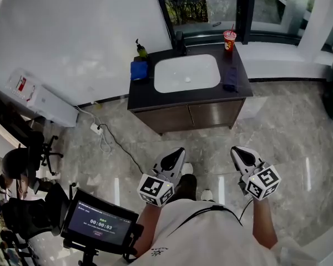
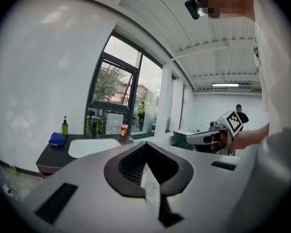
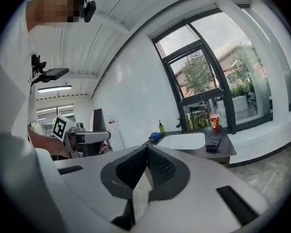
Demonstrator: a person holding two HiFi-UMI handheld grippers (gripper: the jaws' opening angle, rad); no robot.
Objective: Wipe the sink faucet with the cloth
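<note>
Since both grippers hang well short of the sink (image 1: 172, 76), out over the bare floor in front of its cabinet, the wiping has, by my judgement, not begun: nothing is picked up and the faucet (image 1: 180, 41) stands untouched at the back edge of the sink. The left gripper (image 1: 180, 152) has its jaws brought together at the tips with nothing between them, and the right gripper (image 1: 236, 150) is likewise fully closed and empty; both point roughly toward the sink. A dark cloth (image 1: 231, 77) lies on the counter just right of the sink, nearer the right gripper's side and well apart from either gripper. A blue folded thing (image 1: 139, 70), perhaps another cloth, sits just left of the sink. What is left is everything: walking up to the sink, opening a gripper, taking up the cloth, and carrying it to the faucet behind the sink to rub it.
</note>
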